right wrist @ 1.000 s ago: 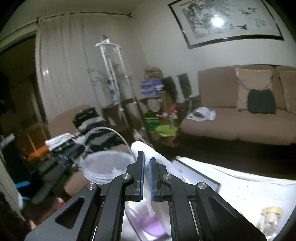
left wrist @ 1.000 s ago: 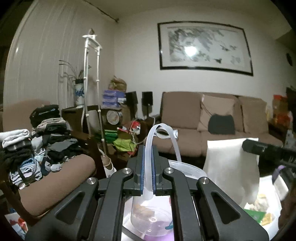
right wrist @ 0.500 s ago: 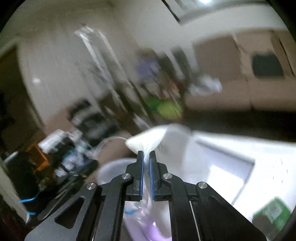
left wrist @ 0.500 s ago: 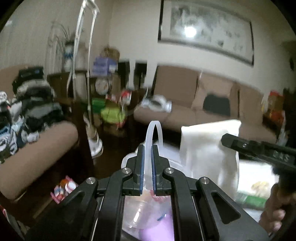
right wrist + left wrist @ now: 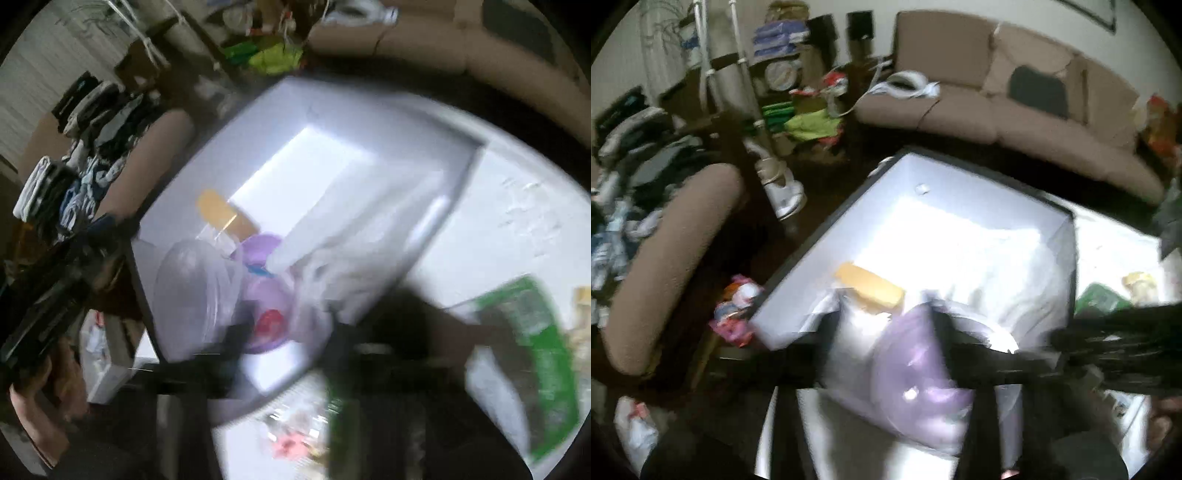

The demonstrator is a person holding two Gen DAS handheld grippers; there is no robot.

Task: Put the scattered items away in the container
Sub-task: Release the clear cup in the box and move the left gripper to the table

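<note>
Both views are motion-blurred. A large white box (image 5: 960, 229) with a dark rim stands on the white table and also shows in the right wrist view (image 5: 332, 155). Inside lie a yellow-orange block (image 5: 868, 284) and a clear plastic tub with purple contents (image 5: 916, 376), which shows in the right wrist view (image 5: 266, 295) beside white cloth or paper (image 5: 351, 236). My left gripper (image 5: 882, 354) hangs over the tub; its fingers are a dark smear. My right gripper (image 5: 288, 354) is over the box's near corner, equally smeared. The right gripper body (image 5: 1115, 343) crosses the left view.
A green packet (image 5: 535, 339) and a small jar (image 5: 1141, 284) lie on the table right of the box. A brown armchair (image 5: 672, 251) piled with clothes stands left, a brown sofa (image 5: 997, 110) behind. Toys and bags lie on the dark floor (image 5: 735, 317).
Both grippers have swung down fast from looking across the room to looking into the white box. The tub and white cloth held up earlier now sit low in the box.
</note>
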